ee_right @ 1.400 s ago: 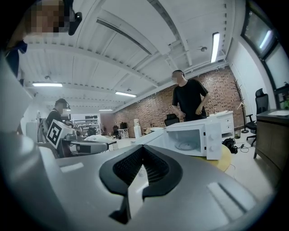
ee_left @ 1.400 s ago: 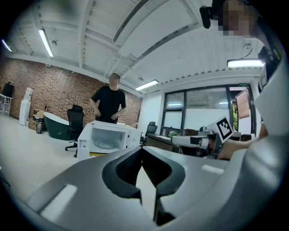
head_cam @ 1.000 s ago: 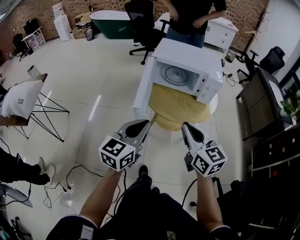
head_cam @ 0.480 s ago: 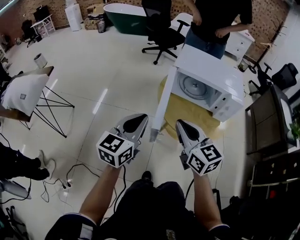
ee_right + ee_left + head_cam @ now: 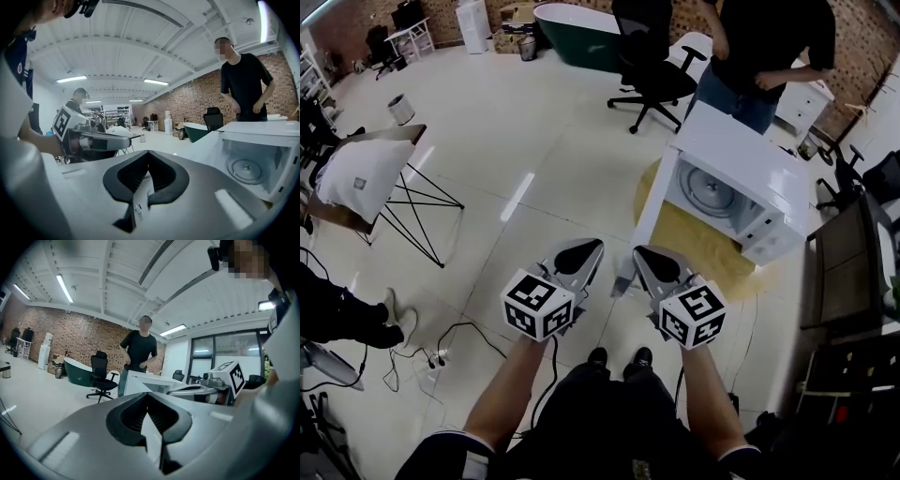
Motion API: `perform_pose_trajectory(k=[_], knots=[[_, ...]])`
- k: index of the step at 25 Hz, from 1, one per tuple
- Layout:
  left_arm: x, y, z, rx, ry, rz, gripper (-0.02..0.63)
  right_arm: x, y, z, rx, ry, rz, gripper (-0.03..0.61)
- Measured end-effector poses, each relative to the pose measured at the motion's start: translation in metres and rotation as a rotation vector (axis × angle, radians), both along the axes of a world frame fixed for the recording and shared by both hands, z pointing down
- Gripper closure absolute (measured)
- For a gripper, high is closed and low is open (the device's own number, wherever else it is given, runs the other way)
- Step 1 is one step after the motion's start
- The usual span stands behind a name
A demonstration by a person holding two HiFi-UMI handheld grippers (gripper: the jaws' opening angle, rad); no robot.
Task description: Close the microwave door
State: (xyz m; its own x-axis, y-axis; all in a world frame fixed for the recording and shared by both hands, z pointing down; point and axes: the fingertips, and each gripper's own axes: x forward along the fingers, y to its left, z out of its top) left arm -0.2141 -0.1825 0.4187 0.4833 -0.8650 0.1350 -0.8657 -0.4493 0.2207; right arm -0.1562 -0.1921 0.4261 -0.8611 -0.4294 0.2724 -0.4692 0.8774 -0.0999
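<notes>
the white box-shaped microwave [image 5: 748, 190] is being supported by a round wooden table [image 5: 705, 249], with its flat white door [image 5: 648, 214] being left swung wide open. just off the microwave door's free edge, the left gripper [image 5: 594, 247] and the right gripper [image 5: 640, 254] are being held side by side, each with jaws pressed together on nothing.

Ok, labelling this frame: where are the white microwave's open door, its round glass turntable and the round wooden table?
white microwave's open door [image 5: 645, 225], head view, middle of panel.
round glass turntable [image 5: 718, 193], head view, centre.
round wooden table [image 5: 698, 251], head view, bare top.
</notes>
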Motion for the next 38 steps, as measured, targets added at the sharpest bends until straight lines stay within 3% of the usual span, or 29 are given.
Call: perform_pose_trajectory(k=[6, 13, 28, 38], knots=[[0.009, -0.002, 0.009, -0.026, 0.007, 0.006, 0.601, 0.008, 0.002, 0.01, -0.014, 0.046, -0.023, 0.577], [0.029, -0.007, 0.015, -0.039, 0.015, 0.056, 0.601, 0.042, -0.002, 0.012, -0.01, 0.065, 0.037, 0.577], [0.129, -0.033, 0.016, -0.052, 0.016, 0.249, 0.601, 0.147, -0.042, 0.013, -0.013, 0.157, 0.23, 0.577], [0.186, -0.059, 0.013, -0.048, 0.008, 0.311, 0.601, 0.205, -0.085, 0.013, 0.011, 0.168, 0.303, 0.577]])
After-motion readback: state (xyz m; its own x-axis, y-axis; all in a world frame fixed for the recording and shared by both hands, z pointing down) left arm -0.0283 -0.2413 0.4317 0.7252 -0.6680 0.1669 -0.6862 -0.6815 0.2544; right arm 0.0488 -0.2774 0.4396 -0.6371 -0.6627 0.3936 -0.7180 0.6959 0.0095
